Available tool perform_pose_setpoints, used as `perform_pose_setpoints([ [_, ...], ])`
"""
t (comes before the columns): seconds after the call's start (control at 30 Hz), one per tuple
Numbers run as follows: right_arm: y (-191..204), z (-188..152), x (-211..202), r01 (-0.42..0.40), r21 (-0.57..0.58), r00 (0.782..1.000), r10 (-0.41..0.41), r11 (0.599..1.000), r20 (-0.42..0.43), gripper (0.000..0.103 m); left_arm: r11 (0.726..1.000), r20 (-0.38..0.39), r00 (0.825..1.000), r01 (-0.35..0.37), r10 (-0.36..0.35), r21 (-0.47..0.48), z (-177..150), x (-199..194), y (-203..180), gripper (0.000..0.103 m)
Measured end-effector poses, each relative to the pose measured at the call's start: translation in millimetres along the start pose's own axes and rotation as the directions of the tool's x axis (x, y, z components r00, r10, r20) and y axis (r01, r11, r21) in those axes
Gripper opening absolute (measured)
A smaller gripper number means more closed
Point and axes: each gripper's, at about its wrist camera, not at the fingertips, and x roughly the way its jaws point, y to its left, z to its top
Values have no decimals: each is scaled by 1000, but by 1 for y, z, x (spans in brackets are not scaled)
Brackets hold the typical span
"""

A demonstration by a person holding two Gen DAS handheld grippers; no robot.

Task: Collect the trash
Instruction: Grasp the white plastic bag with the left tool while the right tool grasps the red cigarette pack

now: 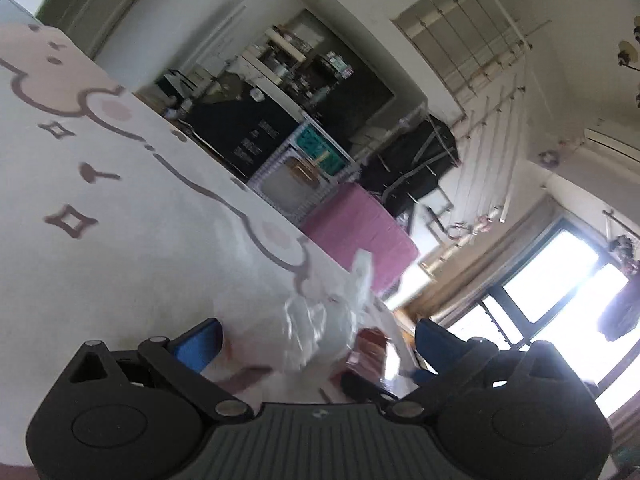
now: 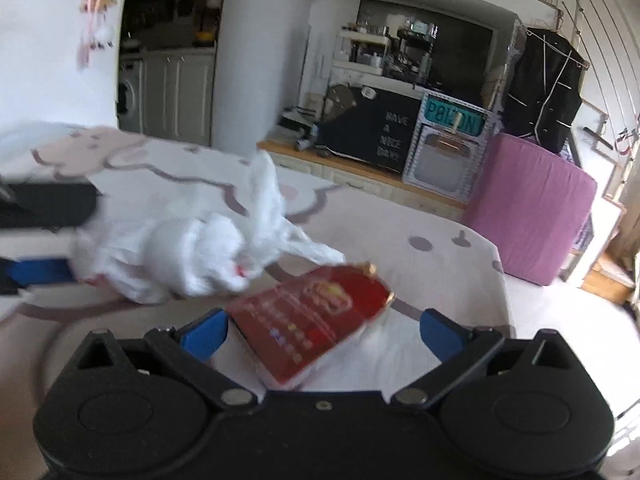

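Your right tongs [image 2: 322, 330] are gaping wide, their blue fingers flanking one red packet [image 2: 316, 320] without gripping it. Your left tongs [image 1: 316, 346] are also standing open around one crumpled white plastic bag [image 1: 320, 332]. Both things are lying on the cartoon-printed bed cover [image 2: 440, 264], the packet just beside the bag.

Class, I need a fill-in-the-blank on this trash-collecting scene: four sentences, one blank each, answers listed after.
1. The crumpled plastic bag is ____ in colour.
2. The flat packet between the right tongs' fingers is ____.
3. Both tongs, the left tongs too, have ____ finger pads.
4. The box-shaped thing beyond the table is ____.

Answers: white; red; blue; pink
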Motion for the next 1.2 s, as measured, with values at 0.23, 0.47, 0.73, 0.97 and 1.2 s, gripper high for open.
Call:
perform_pose_setpoints([
  [0.23,-40,-18,-14,64,30,998,-63,998,-9,103,989,123,985,-128,119,70,8,-3,1,101],
  [0.47,-79,-23,-32,-44,157,999,43,987,10,103,994,74,992,-102,99,31,5,15,3,90],
  [0.73,-50,-1,-9,-39,317,999,44,947,-8,103,989,19,993,-120,119,86,0,25,-4,56],
  [0.97,-26,2,17,28,338,998,-8,941,-61,90,977,20,990,-142,141,160,-12,20,-19,36],
  [1.2,-24,-8,4,21,225,998,-8,974,-56,58,975,19,979,-205,204,81,-18,2,-16,32],
])
